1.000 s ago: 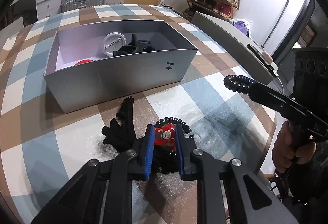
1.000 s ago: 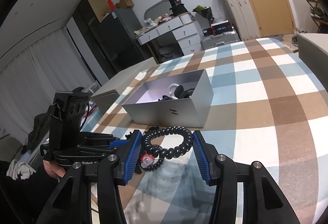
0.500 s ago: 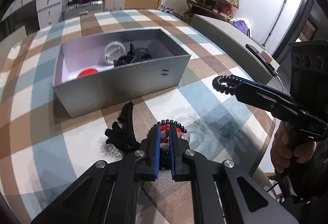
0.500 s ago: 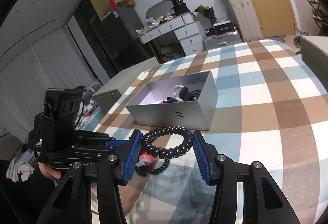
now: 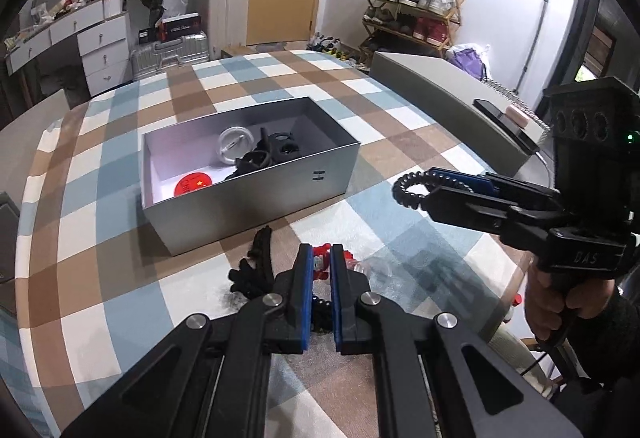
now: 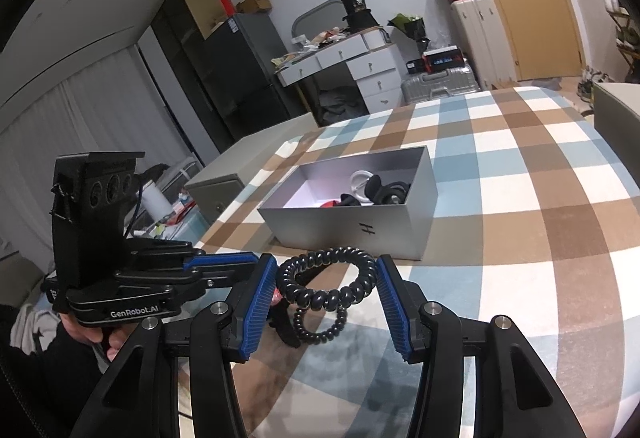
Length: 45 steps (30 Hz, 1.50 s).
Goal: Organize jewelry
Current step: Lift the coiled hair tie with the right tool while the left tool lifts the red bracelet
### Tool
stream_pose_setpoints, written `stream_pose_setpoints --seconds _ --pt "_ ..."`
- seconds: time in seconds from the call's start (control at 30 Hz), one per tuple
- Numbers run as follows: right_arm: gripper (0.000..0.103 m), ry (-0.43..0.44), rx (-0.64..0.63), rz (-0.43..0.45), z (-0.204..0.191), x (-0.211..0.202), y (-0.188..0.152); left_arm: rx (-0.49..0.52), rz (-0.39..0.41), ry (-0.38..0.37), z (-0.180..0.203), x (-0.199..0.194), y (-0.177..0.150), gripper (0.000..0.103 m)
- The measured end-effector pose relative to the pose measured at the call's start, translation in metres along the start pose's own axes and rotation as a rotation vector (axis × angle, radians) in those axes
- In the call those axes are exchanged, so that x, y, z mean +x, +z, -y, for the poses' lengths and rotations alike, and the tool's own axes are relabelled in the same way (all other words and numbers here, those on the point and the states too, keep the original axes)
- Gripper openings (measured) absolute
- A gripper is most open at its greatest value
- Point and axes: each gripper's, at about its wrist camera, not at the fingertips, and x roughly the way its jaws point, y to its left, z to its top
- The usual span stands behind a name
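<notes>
A silver open box [image 5: 256, 197] sits on the checked table and holds a clear round case, black hair ties and a red disc; it also shows in the right wrist view [image 6: 352, 230]. My left gripper [image 5: 321, 258] is shut on a small red charm [image 5: 322, 252] with a beaded bracelet, held just above the table near a black hair clip [image 5: 256, 270]. My right gripper [image 6: 326, 288] grips a black coiled hair tie [image 6: 328, 290] between its blue pads, lifted above the table; the tie shows at its tips in the left wrist view [image 5: 412, 189].
A grey box lid [image 5: 452, 105] with a phone on it lies to the right of the table. Another grey lid [image 6: 224, 181] lies at the table's left edge. Drawers, suitcases and a shoe rack stand behind.
My left gripper closed on the red charm and lifted it off the table. My right gripper rose a little with the coiled tie.
</notes>
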Motion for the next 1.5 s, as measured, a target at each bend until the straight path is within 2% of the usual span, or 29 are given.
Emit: stream_pose_setpoints --seconds 0.1,0.2,0.33,0.43,0.57,0.7,0.93,0.97,1.0,1.03,1.07,1.1,1.2,1.37,1.43,1.5 --pt "0.051 -0.002 -0.002 -0.006 0.000 0.002 -0.001 -0.023 -0.017 0.014 -0.003 0.011 -0.004 0.004" --pt "0.052 -0.007 0.002 -0.008 0.000 0.002 -0.001 -0.045 -0.022 -0.004 -0.005 0.020 -0.007 0.004" --pt "0.052 -0.010 0.012 -0.014 0.003 0.003 -0.002 -0.093 -0.010 -0.050 -0.015 0.028 -0.003 0.004" --pt "0.052 -0.010 0.015 -0.013 0.004 0.003 -0.003 -0.144 0.000 -0.125 -0.022 0.028 0.002 0.004" --pt "0.052 -0.021 0.014 -0.003 0.006 0.000 -0.003 -0.118 0.025 -0.161 -0.011 0.024 0.012 0.004" --pt "0.052 -0.032 0.051 0.005 0.016 -0.004 -0.004 -0.090 0.016 -0.121 -0.003 0.031 0.015 0.004" --pt "0.052 -0.036 0.063 0.010 0.021 -0.010 -0.007 -0.123 -0.003 -0.088 -0.009 0.022 0.005 0.006" --pt "0.052 -0.035 0.065 0.011 0.022 -0.010 -0.007 -0.120 -0.011 -0.096 -0.007 0.021 0.004 0.014" --pt "0.052 -0.034 0.066 0.012 0.022 -0.010 -0.007 -0.111 -0.019 -0.111 -0.002 0.019 0.001 0.029" --pt "0.052 -0.032 0.067 0.012 0.022 -0.010 -0.007 -0.102 -0.022 -0.130 0.002 0.018 -0.002 0.039" --pt "0.052 -0.032 0.066 0.012 0.022 -0.010 -0.007 -0.086 -0.018 -0.152 0.009 0.017 -0.006 0.055" --pt "0.051 -0.032 0.066 0.013 0.023 -0.009 -0.007 -0.069 -0.016 -0.162 0.015 0.017 -0.009 0.058" --pt "0.051 -0.029 0.069 0.013 0.023 -0.009 -0.008 -0.003 -0.037 -0.135 0.028 0.030 -0.015 0.057" --pt "0.052 -0.032 0.071 0.015 0.025 -0.011 -0.008 -0.005 -0.073 -0.131 0.029 0.048 -0.014 0.056" --pt "0.052 -0.031 0.075 0.015 0.026 -0.011 -0.009 0.003 -0.070 -0.130 0.029 0.047 -0.012 0.044" --pt "0.052 -0.032 0.077 0.011 0.027 -0.010 -0.009 0.024 -0.081 -0.111 0.032 0.048 -0.012 0.018"
